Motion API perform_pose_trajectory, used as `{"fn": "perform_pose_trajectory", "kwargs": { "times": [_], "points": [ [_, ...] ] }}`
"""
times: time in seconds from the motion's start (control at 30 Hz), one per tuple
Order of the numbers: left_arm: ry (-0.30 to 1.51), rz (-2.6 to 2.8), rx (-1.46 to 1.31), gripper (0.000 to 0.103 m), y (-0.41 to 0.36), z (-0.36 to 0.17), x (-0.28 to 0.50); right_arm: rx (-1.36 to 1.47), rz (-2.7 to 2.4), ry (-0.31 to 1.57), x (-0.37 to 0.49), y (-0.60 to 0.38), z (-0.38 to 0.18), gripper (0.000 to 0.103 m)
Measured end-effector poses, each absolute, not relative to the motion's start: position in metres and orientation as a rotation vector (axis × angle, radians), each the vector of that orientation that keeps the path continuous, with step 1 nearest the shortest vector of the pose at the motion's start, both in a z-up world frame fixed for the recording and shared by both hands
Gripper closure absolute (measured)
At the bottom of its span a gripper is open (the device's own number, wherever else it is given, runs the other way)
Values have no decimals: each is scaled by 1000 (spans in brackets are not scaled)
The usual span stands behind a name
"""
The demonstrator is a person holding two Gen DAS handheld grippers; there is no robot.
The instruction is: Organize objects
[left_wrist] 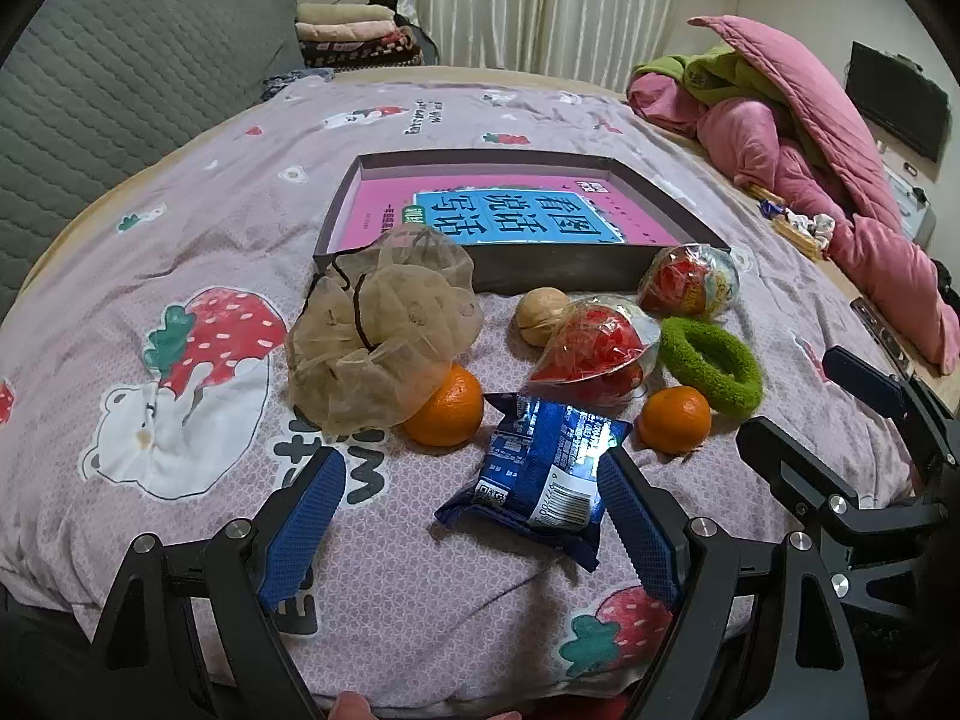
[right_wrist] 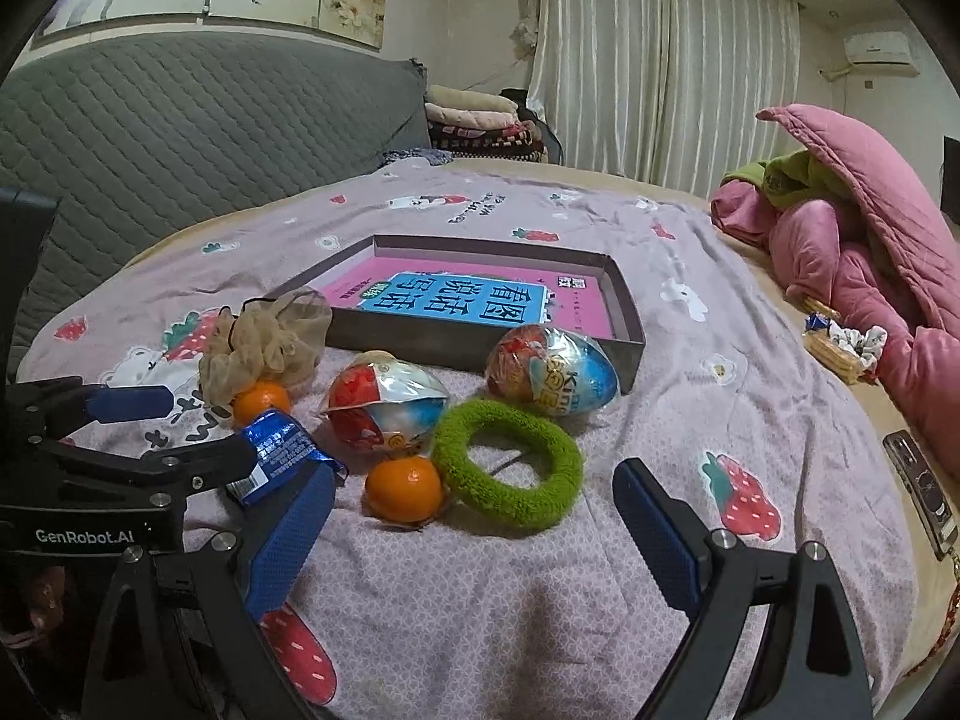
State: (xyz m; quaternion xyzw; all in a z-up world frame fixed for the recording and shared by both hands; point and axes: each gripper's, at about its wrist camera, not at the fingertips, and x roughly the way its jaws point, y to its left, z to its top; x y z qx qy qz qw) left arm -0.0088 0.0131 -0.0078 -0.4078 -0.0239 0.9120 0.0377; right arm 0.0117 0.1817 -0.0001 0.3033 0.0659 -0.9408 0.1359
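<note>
While your left gripper [left_wrist: 471, 516] stands wide at the bottom of the frame, the crinkled blue snack packet [left_wrist: 534, 474] lies between its fingers, untouched. Your right gripper [right_wrist: 474, 540] gapes empty, with the fuzzy green ring [right_wrist: 510, 462] above it, beside an orange [right_wrist: 403, 489] and foil-wrapped eggs [right_wrist: 552, 372] below the tray [right_wrist: 624, 324].

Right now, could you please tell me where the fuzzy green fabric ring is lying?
The fuzzy green fabric ring lies on the bedspread right of the small orange tangerine, in front of the foil-wrapped egg.
</note>
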Motion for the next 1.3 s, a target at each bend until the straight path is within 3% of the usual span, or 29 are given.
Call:
{"fn": "perform_pose_trajectory", "kwargs": {
  "times": [1.07, 1.3],
  "points": [
    [-208, 2629, -1377, 16, 16, -35, -26, 1000, -2774, 287, -5, 194, -16, 9],
    [-166, 2618, -1396, 16, 28, -40, -31, 1009, -2770, 292, -10, 198, -18, 9]
  ]
}}
